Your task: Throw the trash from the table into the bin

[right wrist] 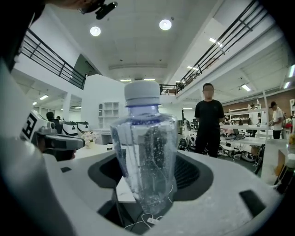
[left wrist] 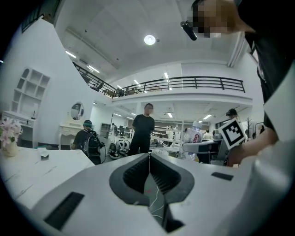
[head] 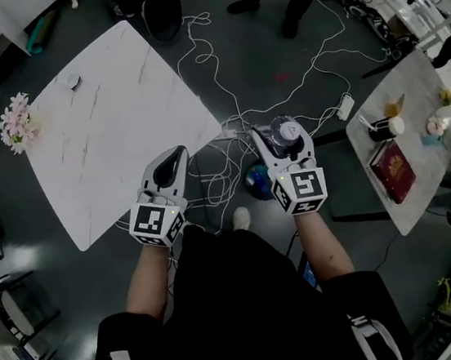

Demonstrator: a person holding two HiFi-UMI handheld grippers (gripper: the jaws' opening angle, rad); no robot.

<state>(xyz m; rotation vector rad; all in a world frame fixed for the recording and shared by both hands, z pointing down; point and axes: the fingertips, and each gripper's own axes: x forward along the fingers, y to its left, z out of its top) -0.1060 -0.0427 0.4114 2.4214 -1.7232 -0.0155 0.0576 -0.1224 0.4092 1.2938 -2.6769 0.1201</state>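
Note:
My right gripper (head: pixel 282 133) is shut on a clear plastic bottle (head: pixel 285 135) with a white cap, held upright over the dark floor between two tables. In the right gripper view the bottle (right wrist: pixel 145 156) stands between the jaws of the right gripper (right wrist: pixel 147 177), droplets inside its wall. My left gripper (head: pixel 177 153) is beside it at the near corner of the white marble table (head: pixel 113 140), jaws shut with nothing between them. The left gripper view shows the left gripper (left wrist: pixel 149 157) with its jaws pressed together, and the bottle (left wrist: pixel 194 137) off to the right. No bin is clearly recognisable.
On the white table are a flower bunch (head: pixel 17 122) and a small round thing (head: pixel 72 80). A grey table (head: pixel 413 101) at right carries a red book (head: pixel 391 170) and cups. White cables (head: pixel 217 118) and a blue round object (head: pixel 255 182) lie on the floor. A person in black (right wrist: pixel 209 123) stands ahead.

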